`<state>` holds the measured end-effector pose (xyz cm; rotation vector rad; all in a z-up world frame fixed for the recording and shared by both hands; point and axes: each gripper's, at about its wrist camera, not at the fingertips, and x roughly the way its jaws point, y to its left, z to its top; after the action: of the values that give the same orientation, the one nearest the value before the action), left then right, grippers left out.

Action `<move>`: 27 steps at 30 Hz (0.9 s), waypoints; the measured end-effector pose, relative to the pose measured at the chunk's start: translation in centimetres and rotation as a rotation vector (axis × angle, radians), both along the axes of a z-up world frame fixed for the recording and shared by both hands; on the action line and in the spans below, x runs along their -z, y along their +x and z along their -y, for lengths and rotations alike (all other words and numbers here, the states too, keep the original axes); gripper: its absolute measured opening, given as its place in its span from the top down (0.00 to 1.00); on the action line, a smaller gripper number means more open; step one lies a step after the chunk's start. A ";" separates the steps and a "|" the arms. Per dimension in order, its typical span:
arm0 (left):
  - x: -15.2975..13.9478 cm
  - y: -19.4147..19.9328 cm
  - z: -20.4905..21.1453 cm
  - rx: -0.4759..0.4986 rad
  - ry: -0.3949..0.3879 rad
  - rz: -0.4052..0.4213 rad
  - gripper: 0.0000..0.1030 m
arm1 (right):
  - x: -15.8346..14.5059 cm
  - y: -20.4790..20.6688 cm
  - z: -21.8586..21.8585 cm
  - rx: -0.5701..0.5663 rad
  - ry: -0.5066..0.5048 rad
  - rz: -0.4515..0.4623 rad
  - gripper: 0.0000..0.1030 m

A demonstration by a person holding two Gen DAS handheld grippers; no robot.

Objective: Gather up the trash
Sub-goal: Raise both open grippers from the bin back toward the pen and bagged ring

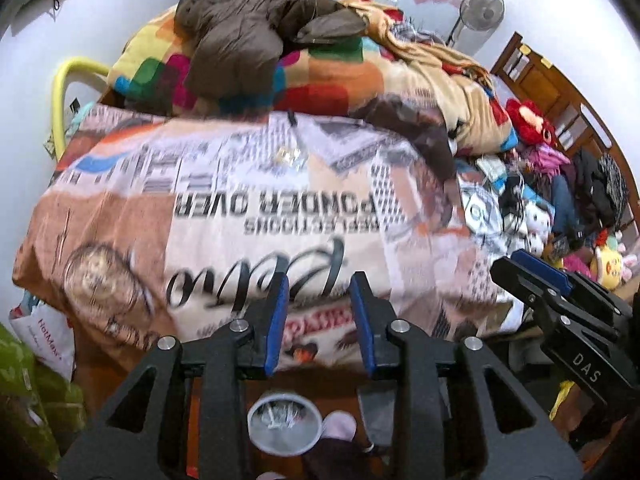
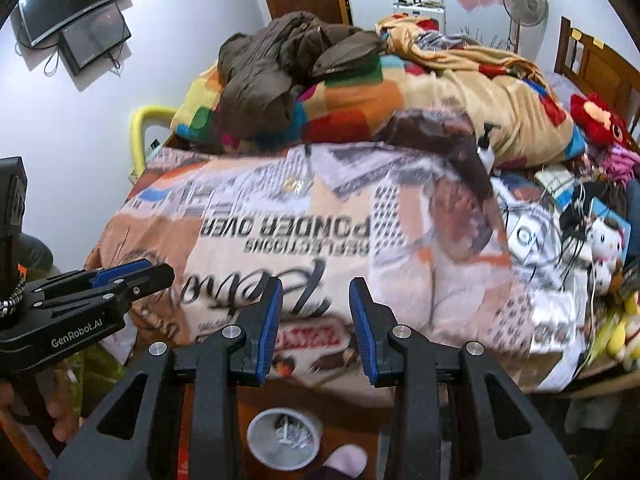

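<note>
Left wrist view: your left tool (image 1: 320,320) is partly open, holding nothing; the clear wrapper (image 1: 289,158) lies well ahead on the bed (image 1: 120,216), easily mistaken for the print.

Right wrist view: your right tool (image 2: 314,316) is likewise empty; the bin (image 2: 282,436) sits below, so you may knock it.

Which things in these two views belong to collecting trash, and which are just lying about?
For the job: what looks like a shiny clear wrapper on the printed bedspread; round bin on the floor, scraps inside; left gripper and right gripper, both open and empty.

Lying about: brown jacket; patchwork blanket; standing fan; red plush toy; pump bottle.
</note>
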<state>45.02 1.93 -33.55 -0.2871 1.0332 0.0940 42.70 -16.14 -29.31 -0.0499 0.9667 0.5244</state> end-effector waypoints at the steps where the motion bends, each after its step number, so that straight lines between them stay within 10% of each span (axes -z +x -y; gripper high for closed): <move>1: 0.0 0.9 0.2 -0.005 0.006 0.005 0.69 | 0.0 0.6 0.2 0.002 0.000 0.005 0.69; 11: 1.8 7.4 -2.1 -0.009 0.049 -0.018 0.60 | 2.0 6.1 -0.6 0.034 0.048 -0.023 0.69; 27: 9.4 17.2 -15.3 0.152 0.005 -0.130 0.59 | 10.9 19.7 -15.0 0.068 0.010 -0.119 0.69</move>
<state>62.27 17.25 -42.92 -0.1984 1.1799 -0.0226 62.35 -1.18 -40.25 0.0230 1.0786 0.4736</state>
